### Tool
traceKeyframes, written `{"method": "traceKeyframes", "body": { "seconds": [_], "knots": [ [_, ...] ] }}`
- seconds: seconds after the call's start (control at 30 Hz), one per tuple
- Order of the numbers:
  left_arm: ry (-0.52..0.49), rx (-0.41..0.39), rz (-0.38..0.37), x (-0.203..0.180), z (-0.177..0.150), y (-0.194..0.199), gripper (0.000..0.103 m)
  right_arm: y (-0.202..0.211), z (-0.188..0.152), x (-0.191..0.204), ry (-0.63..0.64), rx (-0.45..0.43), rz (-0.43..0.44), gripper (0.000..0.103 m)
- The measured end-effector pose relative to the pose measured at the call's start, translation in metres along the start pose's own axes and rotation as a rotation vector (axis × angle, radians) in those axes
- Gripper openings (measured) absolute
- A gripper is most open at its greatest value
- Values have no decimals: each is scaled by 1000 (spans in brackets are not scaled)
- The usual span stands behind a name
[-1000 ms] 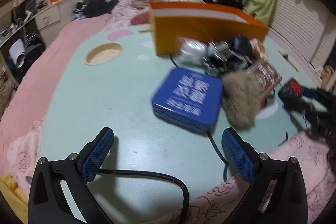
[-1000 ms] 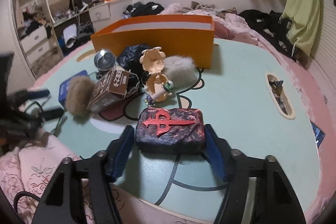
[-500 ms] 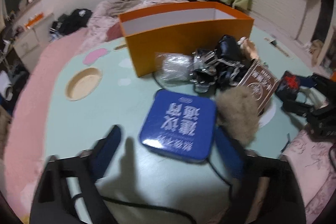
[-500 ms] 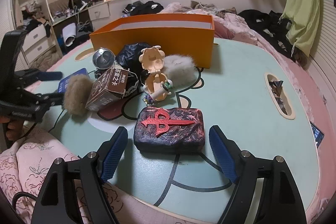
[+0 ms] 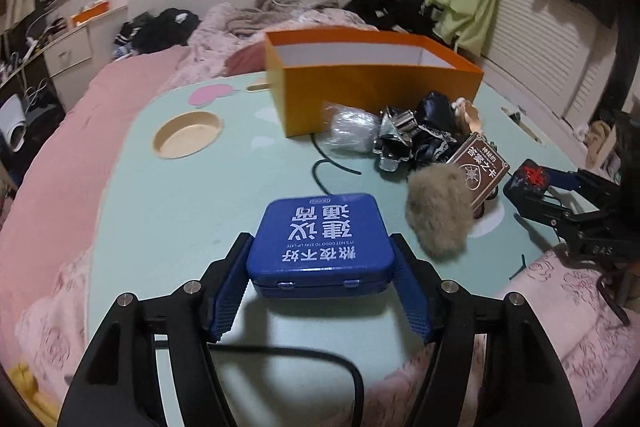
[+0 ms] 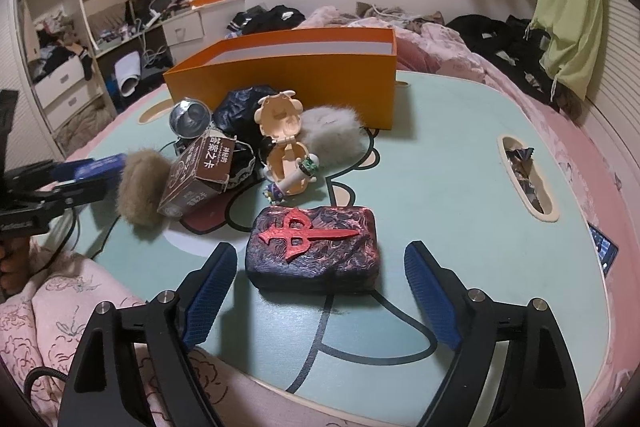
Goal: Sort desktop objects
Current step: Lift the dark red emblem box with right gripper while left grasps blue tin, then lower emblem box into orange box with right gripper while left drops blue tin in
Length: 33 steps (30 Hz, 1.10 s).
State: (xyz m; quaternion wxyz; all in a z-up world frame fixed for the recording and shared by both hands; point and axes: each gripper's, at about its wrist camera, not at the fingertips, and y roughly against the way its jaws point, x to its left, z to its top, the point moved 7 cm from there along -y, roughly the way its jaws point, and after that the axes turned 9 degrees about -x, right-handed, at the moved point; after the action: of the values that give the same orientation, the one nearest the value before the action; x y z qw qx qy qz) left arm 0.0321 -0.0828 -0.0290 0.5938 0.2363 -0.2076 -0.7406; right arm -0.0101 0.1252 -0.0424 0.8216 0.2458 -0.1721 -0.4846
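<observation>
The left gripper point(image 5: 320, 267) has swung in from open table onto the flat blue tin with white lettering point(image 5: 319, 242), and its jaws, wide a second ago, are closing with the tin between them; the blue pads sit right at the tin's two sides, seemingly just touching. Over on the other hand, the right gripper point(image 6: 320, 291) has let go of the dark red-and-black block with a raised red dagger emblem point(image 6: 314, 246): its jaws are opening, pads now clear on both sides, and the block rests on the pale green table point(image 6: 440, 163).

The landmark is the open orange cardboard box point(image 5: 372, 83). What shows of its white inside looks empty, though its floor is hidden. Just in front of it lies the unsorted pile: a crinkled silver bundle point(image 5: 352, 127), black fabric with metal clips point(image 5: 416, 131), a brown printed carton point(image 5: 478, 169) and a tan fur pompom point(image 5: 436, 215). The tin sits well in front of the box, nearer the table's edge.

By my reading the sorting has barely begun; nearly everything is left to place.
</observation>
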Motion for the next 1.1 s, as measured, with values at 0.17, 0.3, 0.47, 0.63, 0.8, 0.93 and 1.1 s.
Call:
{"method": "traceKeyframes", "body": {
  "seconds": [0.17, 0.3, 0.47, 0.63, 0.8, 0.93, 1.1],
  "knots": [
    [-13, 4, 0, -4, -6, 0, 67, -1, 0, 1, 8, 5, -10, 86],
    [-20, 41, 11, -10, -13, -10, 67, -4, 2, -2, 11, 15, -19, 86],
    [2, 67, 30, -10, -10, -22, 67, -8, 4, -5, 11, 22, -46, 86],
    [1, 47, 22, -14, -7, -25, 67, -8, 4, -7, 8, 17, -47, 84],
    [-14, 27, 7, -19, -8, -19, 66, -7, 5, -2, 40, 3, -34, 60],
    [38, -35, -49, -22, 10, -2, 66, 0, 16, -6, 11, -33, -27, 60],
    [14, -104, -40, -30, 54, -2, 66, 1, 68, -9, -10, -112, 1, 60]
  ]
}}
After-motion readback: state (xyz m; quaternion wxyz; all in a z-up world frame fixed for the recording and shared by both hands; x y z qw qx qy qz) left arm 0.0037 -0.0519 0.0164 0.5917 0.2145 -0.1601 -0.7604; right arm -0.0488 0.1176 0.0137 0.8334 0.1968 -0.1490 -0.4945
